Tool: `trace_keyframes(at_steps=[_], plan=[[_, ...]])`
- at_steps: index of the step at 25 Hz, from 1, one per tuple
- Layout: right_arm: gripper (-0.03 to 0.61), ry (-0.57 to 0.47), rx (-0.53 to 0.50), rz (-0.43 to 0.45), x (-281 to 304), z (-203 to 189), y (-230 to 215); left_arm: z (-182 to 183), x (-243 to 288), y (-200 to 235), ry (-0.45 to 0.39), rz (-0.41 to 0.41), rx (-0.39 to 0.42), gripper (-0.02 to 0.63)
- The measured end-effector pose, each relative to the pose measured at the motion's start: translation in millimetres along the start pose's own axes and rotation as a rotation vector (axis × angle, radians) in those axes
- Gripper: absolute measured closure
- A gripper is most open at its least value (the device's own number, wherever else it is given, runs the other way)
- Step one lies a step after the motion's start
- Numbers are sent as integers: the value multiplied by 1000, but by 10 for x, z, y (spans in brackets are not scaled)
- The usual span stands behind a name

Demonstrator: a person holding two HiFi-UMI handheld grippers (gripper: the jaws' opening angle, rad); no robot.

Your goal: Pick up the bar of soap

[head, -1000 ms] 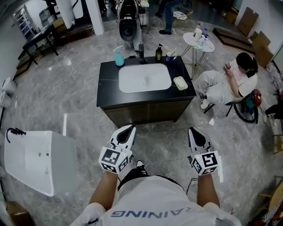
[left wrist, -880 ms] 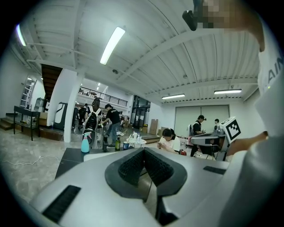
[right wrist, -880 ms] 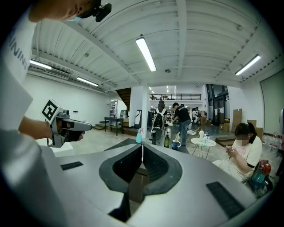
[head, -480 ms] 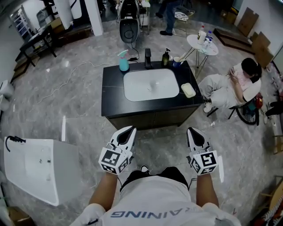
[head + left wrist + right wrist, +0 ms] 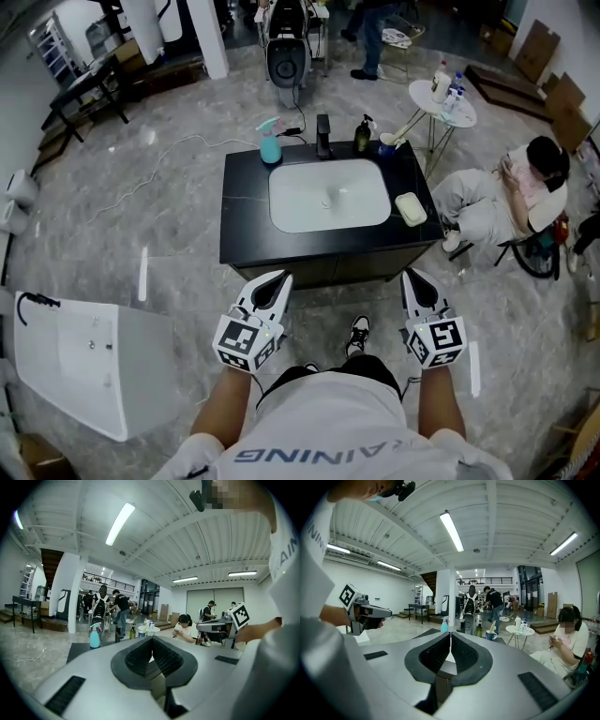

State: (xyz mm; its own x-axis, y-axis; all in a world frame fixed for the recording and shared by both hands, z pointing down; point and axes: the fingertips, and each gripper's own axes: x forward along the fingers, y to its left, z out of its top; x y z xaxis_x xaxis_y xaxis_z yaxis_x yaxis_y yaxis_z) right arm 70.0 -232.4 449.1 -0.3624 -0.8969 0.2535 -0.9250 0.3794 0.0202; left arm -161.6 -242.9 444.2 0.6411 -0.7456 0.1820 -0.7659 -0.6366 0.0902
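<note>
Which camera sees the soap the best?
The head view: it looks down on the whole bar of soap, lying on the black counter right of the white basin. The two gripper views don't show the soap at all.

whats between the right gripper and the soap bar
Head view: just the vanity's cabinet front and bare black countertop between right gripper and soap bar.
</note>
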Motion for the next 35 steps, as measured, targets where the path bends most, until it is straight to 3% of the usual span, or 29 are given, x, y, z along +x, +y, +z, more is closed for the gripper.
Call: trace_keyframes(at_steps=[7,20,26,35], plan=[[558,-10,6,30,455,90,-478,147,562,167,0,36,4,606],[558,22,39,52,1017,14,-1836,276,1989,31,38,46,-26,606],[551,159,16,104,1366,-356,-2226,191,2480,2,60,63,-43,606],[434,436,-117,125,1917,-1011,-2522,-84,2719,86,136,69,-76,606]])
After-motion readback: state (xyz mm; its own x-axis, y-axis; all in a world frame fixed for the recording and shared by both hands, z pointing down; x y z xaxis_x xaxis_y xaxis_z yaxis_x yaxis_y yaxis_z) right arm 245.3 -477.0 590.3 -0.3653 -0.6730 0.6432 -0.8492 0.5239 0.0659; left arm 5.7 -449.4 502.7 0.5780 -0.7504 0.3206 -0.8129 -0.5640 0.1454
